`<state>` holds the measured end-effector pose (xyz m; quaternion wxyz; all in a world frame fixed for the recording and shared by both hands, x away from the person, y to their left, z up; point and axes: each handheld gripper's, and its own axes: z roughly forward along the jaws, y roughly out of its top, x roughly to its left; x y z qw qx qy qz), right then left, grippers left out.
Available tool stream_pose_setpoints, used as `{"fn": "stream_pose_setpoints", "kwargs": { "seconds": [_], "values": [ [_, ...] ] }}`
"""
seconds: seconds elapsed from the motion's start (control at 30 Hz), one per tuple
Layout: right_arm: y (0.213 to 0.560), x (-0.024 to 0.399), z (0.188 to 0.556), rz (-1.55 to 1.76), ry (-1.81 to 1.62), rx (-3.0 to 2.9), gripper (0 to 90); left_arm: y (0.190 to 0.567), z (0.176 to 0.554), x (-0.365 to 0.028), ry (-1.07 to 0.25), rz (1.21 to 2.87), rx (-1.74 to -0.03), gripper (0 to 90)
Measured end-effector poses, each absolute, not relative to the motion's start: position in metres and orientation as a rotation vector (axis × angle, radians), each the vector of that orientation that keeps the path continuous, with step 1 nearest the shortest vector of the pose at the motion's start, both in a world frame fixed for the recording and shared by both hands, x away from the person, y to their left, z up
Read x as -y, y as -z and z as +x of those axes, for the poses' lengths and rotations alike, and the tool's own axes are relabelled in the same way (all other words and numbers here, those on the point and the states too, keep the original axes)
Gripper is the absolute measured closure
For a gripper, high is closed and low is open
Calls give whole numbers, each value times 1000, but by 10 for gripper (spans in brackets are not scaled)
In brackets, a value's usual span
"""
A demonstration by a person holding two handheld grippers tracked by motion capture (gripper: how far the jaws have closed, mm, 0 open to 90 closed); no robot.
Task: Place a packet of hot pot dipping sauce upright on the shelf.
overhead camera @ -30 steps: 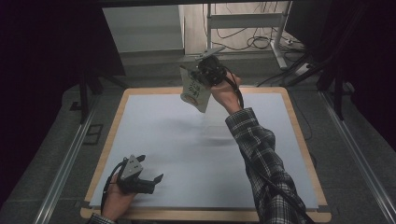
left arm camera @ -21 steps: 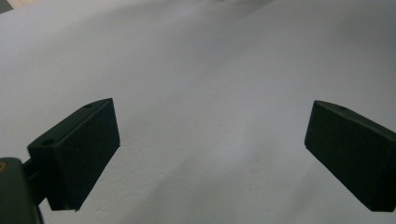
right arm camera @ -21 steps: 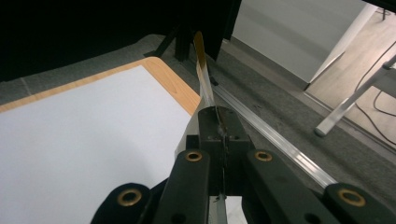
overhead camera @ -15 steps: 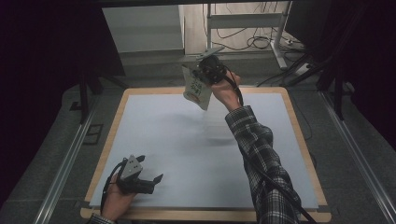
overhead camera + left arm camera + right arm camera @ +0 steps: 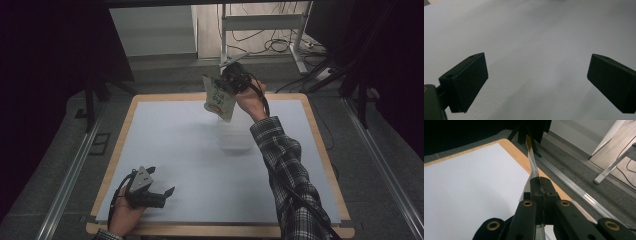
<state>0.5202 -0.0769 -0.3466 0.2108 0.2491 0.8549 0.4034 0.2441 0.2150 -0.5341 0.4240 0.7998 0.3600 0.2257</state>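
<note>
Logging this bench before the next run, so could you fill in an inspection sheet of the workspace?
Surface: white mat on a wood-edged table, bare where seen.
Job's things: flat printed pouch held in the air over the far edge, hanging down.
Clutter: nothing seen for sure; a faint clear shape below the pouch, too blurred to tell.
Grippers: right gripper shut on the pouch's edge; left gripper open, empty, low over the near left of the mat.
Cables: one trails from each gripper; more lie on the floor beyond the table.
Surroundings: grey floor, metal rails along both sides, a white stand behind.
</note>
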Motion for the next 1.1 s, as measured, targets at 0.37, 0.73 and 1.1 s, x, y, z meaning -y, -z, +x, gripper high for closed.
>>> {"fn": "stream_pose_setpoints", "kwargs": {
  "seconds": [0.37, 0.73, 1.1],
  "values": [
    [346, 105, 513, 730, -1070, -2415, 888, 534, 244, -214, -570, 2010, -901, 31],
    [348, 141, 509, 773, -992, -2407, 887, 534, 245, -213, -575, 2017, -899, 31],
    [354, 147, 510, 802, -945, -2400, 853, 535, 245, -213, -575, 2020, -898, 32]
  ]
}}
